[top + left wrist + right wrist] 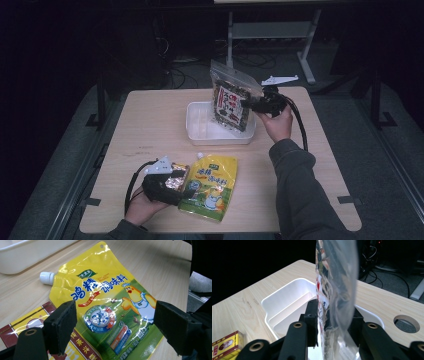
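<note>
High view: the right gripper (251, 104), held in the right hand (278, 123), has a clear snack bag (230, 98) between its fingers. The bag stands nearly upright, its lower end inside the white tray (200, 131) at the middle of the counter (150, 115). Near the front edge the left gripper (184, 192), in the left hand (142, 207), lies over a red-and-yellow box (176, 176), just beside a yellow pouch (210, 186) that lies flat with its white cap toward the tray.

Left gripper view: the fingers (61, 326) stand wide apart and hold nothing. Beyond them lies the pouch (105, 302), with the box (32, 320) touching its lower left edge and slipping under one finger. The tray's wall (25, 257) crosses the top left corner.

Right gripper view: the bag (335, 287) rises on edge between the two fingers (312, 320). They sit close on either side of it, but whether the pads press on it I cannot tell. Behind lies the tray (284, 307), below the bag. The box (227, 346) shows at the lower left, and a round hole (407, 323) in the counter at the right.
</note>
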Available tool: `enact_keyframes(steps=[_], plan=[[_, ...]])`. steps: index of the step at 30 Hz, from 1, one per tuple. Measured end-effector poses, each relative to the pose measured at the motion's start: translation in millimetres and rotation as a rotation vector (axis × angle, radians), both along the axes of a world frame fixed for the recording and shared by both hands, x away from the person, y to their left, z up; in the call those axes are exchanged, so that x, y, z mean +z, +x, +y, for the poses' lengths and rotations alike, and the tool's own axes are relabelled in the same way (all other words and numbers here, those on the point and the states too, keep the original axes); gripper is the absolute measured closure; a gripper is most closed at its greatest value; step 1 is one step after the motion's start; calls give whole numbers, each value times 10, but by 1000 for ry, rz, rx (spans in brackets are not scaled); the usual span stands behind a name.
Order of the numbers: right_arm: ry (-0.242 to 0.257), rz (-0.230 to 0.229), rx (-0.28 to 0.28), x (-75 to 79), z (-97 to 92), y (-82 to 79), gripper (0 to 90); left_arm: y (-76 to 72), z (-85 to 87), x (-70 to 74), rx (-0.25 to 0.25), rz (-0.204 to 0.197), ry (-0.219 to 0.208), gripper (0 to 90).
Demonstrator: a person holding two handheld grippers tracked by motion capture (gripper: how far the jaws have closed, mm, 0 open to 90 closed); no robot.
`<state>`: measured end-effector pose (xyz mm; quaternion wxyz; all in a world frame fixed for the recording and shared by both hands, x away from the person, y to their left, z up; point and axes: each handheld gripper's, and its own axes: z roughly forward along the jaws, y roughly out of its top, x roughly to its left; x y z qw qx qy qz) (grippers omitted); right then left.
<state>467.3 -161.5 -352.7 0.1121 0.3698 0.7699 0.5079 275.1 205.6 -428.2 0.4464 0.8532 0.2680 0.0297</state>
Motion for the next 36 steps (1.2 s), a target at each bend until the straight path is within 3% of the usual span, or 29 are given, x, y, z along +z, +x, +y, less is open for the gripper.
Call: enact_keyframes(steps=[26,36], plan=[[39,53,1,106,-294,-152,554,6,6,3,7,-12,16,184],[56,82,-2,19,-441,-287,513,4,-3,-2,3,-17,29,184]])
